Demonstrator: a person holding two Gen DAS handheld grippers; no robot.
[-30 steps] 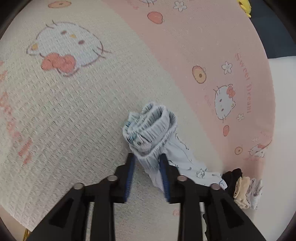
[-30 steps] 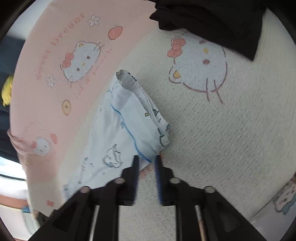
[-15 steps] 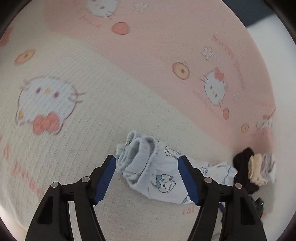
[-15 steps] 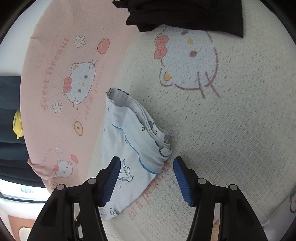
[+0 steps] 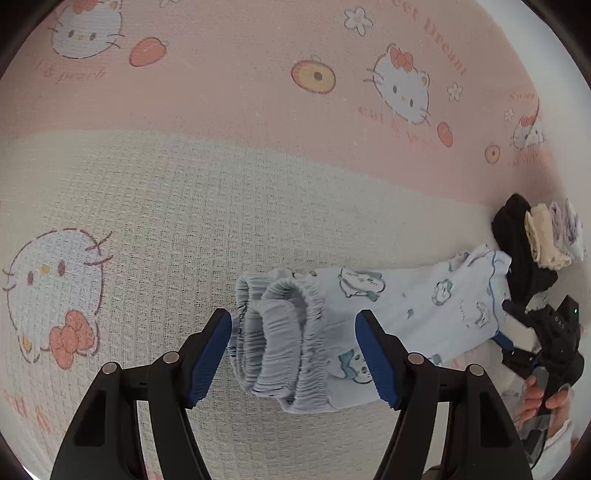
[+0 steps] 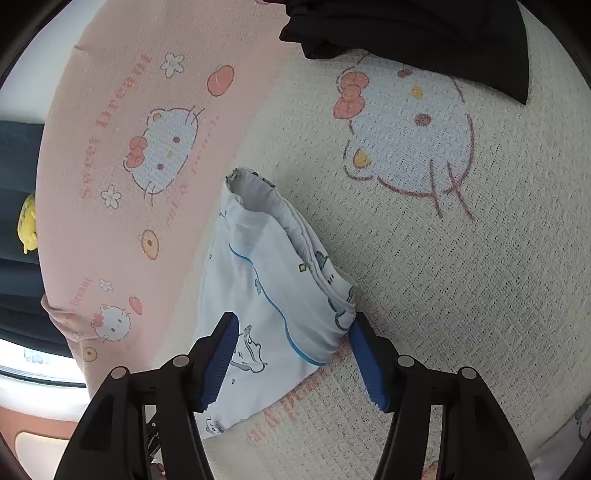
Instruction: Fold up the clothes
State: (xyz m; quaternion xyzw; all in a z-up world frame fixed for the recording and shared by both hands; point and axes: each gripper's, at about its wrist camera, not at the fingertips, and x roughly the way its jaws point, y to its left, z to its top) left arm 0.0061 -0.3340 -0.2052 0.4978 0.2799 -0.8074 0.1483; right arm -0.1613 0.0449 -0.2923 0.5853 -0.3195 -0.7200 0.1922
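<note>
Pale blue trousers (image 5: 369,325) with cartoon prints; pink-and-cream cat-patterned blanket (image 5: 221,177); black garment (image 6: 424,33); blue-padded fingers (image 5: 210,362).

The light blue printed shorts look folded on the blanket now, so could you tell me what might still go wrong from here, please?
1. The elastic waistband bunches up thick and rounded, so the fold may spring open.
2. The left claw straddles that waistband with open jaws; pulling away could snag it.
3. The right claw is opening, its right pad at the light blue shorts' folded corner, so it could drag the layers apart.
</note>
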